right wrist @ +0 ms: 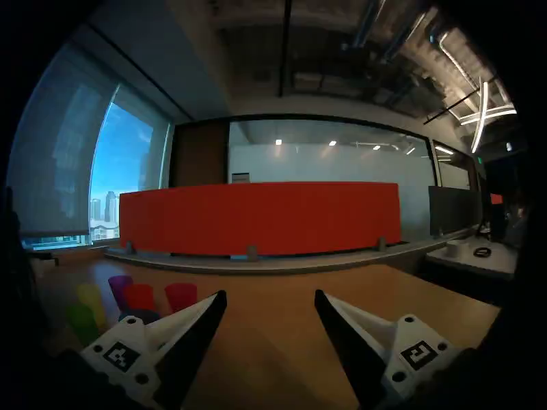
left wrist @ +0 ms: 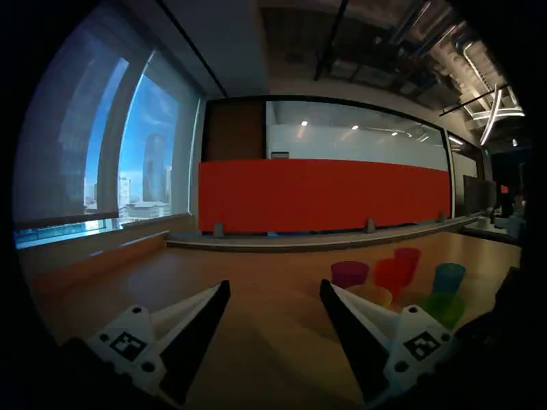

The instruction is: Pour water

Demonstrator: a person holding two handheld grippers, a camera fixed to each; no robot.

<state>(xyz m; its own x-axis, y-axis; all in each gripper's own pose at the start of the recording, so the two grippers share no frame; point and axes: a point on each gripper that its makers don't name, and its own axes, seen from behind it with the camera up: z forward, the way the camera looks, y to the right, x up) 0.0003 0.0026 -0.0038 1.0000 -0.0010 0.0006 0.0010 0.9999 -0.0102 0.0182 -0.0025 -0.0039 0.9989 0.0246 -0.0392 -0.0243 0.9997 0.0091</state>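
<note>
Two big surfaces close off the far side: a window (left wrist: 147,164) at the left, with towers and blue sky beyond it, and a long red panel (left wrist: 321,195) standing along the far edge of the wooden table (left wrist: 273,260). The right gripper view looks across the same table at the same panel and window.

The left gripper (left wrist: 273,283) hangs over the near table with its fingers spread wide and nothing between them. The right gripper (right wrist: 270,294) is spread the same way and holds nothing.

The cups (left wrist: 396,280) stand close together on the table, right of the left gripper and a little farther off. At the back are a purple cup (left wrist: 349,272), two red cups (left wrist: 391,273) and a teal cup (left wrist: 448,277). A yellow cup (left wrist: 372,295) and a green cup (left wrist: 444,307) stand nearer. In the right gripper view the cups stand at the left, partly behind that gripper's left finger.
</note>
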